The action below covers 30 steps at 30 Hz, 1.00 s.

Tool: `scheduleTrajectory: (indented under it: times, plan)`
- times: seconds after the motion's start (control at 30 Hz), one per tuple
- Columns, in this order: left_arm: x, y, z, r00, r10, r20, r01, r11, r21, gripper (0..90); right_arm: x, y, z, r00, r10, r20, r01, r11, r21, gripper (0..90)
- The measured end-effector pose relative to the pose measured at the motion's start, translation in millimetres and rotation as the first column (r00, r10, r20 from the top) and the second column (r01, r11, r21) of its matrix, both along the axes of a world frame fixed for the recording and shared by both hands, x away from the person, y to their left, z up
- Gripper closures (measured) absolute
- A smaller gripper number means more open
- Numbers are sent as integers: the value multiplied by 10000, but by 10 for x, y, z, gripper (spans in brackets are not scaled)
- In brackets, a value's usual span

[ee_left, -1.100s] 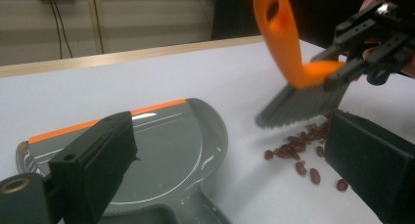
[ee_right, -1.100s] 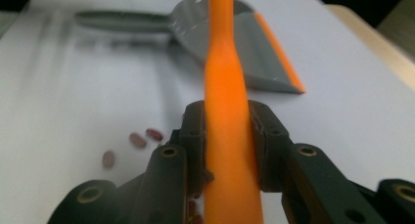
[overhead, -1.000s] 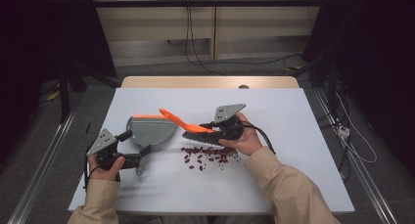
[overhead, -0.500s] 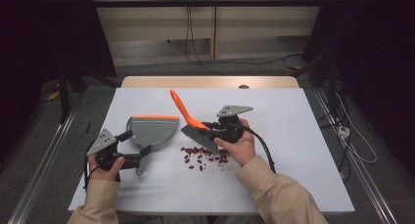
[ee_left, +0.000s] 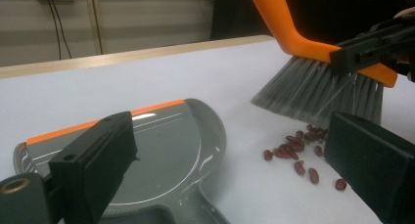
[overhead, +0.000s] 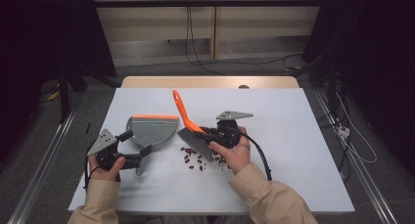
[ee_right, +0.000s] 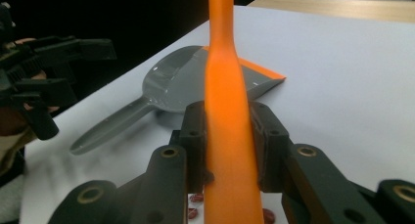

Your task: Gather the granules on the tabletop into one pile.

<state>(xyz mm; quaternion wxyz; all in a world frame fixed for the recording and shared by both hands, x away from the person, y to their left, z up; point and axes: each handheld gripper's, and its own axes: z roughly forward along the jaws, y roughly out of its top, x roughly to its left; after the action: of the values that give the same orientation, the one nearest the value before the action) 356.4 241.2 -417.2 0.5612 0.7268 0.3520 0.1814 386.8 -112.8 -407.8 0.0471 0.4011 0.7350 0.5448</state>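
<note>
My right gripper (overhead: 209,134) (ee_right: 228,131) is shut on the orange handle of a hand brush (overhead: 185,115) (ee_right: 226,87). The handle slants up and away. Its grey bristles (ee_left: 313,89) point down, just above the far edge of several scattered red beans (overhead: 199,160) (ee_left: 298,150). A grey dustpan (overhead: 150,130) (ee_left: 171,145) (ee_right: 191,82) with an orange lip lies flat left of the beans. My left gripper (overhead: 137,143) (ee_left: 235,136) stands open at the pan's handle end, jaws wide apart on either side of the handle without pressing it.
The white table (overhead: 298,136) has bare room on the right and at the back. Its wooden far edge (overhead: 210,81) borders a dark floor with cables. The person's sleeves come in from the front edge.
The brush handle has swung from lying low and pointing left to slanting steeply upward. The right hand shifted slightly, bringing the bristles over the beans. The left hand and dustpan stayed put.
</note>
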Motion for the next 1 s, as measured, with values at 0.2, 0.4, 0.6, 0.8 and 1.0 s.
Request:
scheduleTrajectory:
  times: [0.2, 0.4, 0.6, 0.8, 1.0]
  plan:
    - [-4, -6, 1, 10000, -26, 12, 26, 10000, 14, 51, -39, 67, -26, 9994, -105, -322, 117, 9992, 377, 713]
    - [-6, 2, 6, 10000, 5, 22, -5, 10000, -60, 51, -84, 174, -37, 9992, -99, -383, 116, 9990, 432, 713]
    - [-8, -2, 8, 10000, -26, 48, 26, 10000, -26, 51, -115, 272, -85, 9982, -19, -606, 56, 9981, 615, 713]
    - [-8, 3, 11, 10000, -24, 71, 25, 10000, -25, 51, -185, 414, -157, 9938, 21, -1112, 59, 9974, 722, 713]
    - [-8, -3, 10, 10000, -46, 58, 46, 10000, -8, 51, -173, 485, -313, 9864, -463, -1578, 464, 9989, -30, 713]
